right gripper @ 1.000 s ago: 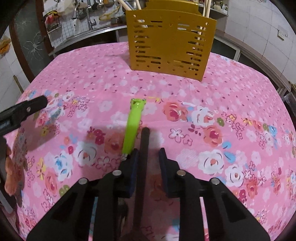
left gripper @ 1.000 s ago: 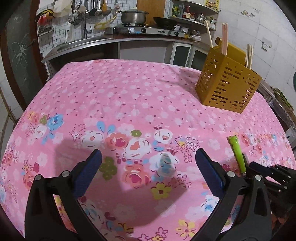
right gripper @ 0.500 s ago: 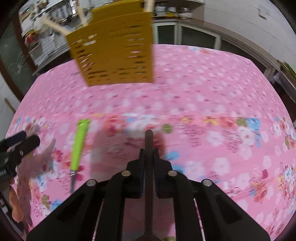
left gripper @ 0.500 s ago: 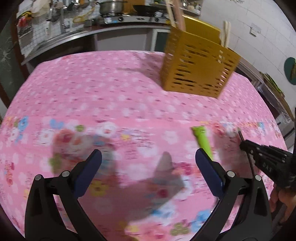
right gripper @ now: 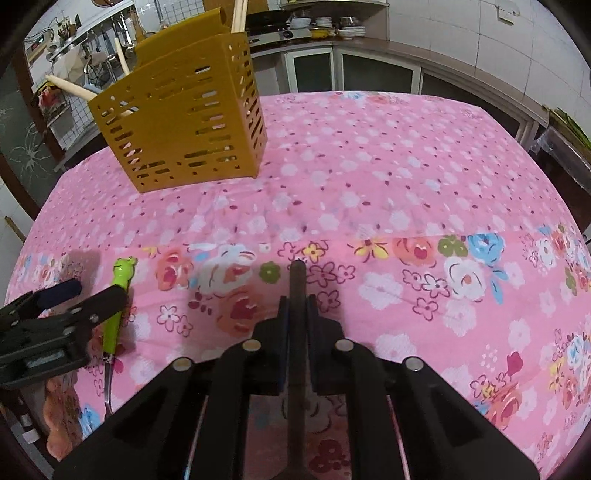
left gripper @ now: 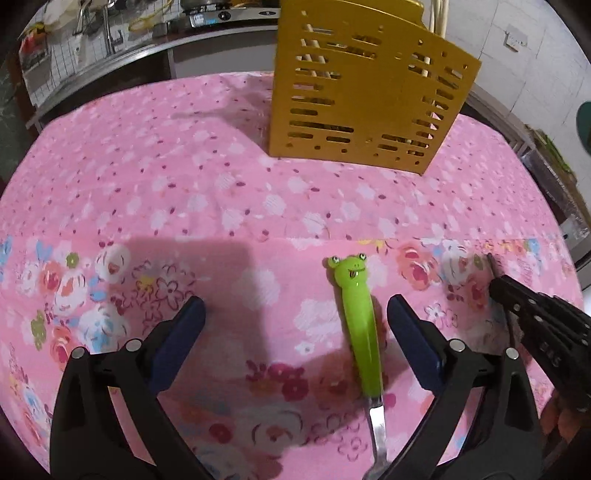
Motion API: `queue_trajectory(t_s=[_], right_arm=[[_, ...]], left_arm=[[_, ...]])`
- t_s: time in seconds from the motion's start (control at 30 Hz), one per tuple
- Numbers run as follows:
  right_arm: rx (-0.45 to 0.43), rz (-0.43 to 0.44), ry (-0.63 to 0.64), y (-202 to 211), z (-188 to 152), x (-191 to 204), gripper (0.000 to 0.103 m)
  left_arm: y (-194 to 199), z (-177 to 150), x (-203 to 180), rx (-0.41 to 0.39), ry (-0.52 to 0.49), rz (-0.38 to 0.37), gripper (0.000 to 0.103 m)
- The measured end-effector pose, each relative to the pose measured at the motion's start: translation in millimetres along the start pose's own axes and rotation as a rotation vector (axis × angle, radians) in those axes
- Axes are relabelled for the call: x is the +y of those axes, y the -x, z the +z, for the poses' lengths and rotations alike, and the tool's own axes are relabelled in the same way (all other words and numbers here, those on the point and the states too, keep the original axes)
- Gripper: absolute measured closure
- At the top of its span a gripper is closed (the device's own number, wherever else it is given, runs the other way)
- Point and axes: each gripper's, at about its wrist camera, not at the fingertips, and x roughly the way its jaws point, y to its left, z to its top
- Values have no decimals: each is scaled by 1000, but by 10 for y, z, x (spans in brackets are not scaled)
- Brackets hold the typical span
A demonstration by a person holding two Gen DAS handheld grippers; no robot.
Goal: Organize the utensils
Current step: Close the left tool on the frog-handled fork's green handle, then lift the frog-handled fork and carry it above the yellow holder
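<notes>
A green frog-handled utensil (left gripper: 360,325) lies on the pink floral tablecloth (left gripper: 184,192), its metal end toward me. My left gripper (left gripper: 295,308) straddles it with jaws wide and closing; the handle lies near the right finger (left gripper: 410,332), and the pads do not press it. My right gripper (right gripper: 297,306) is shut on a dark utensil handle (right gripper: 297,278) held just above the cloth, to the right of the left one. The yellow slotted utensil holder (right gripper: 184,110) stands at the back with chopsticks (right gripper: 238,14) and wooden handles in it. From the right wrist I see the left gripper (right gripper: 94,293) over the frog utensil (right gripper: 122,273).
Behind the table runs a kitchen counter (left gripper: 207,37) with a sink, a stove and hanging tools. Cabinets (right gripper: 369,74) and a tiled wall stand at the back right. The table's right edge (left gripper: 565,236) drops off near a shelf.
My left gripper has swung right, so the frog utensil now lies between its jaws. My right gripper shut on the dark handle and carried it right, away from the frog utensil.
</notes>
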Motion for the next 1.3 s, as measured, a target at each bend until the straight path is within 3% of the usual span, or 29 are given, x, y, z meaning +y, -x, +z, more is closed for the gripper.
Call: queue_trajectory(t_s=[0.1,0.23,0.3,0.53,0.6,0.93,1.3], right_arm=[[7,18,-13,-22,26,-44,94],[33,7,1,-60,87,-19,94],[54,0,11,-83,126,-2,94],[136,-36,30,-165,277,54,94],[145,-30,25,-167,301,41,94],[61,6,11,36,215,-34,94],[-91,40,-1,462,296,-28,94]], left_arm=[[-37,29,-77,-10,-43,41,23],[-32,79,-103,-4,-64,34,37],[-19,89,-131,10,-86,20,52],[-58,175,-252,59,-123,19,66],[-64,199,-254,64,-119,14,79],[52,181,-116,35,-55,-90,81],[580,261,-44,-142,-60,-112,81]])
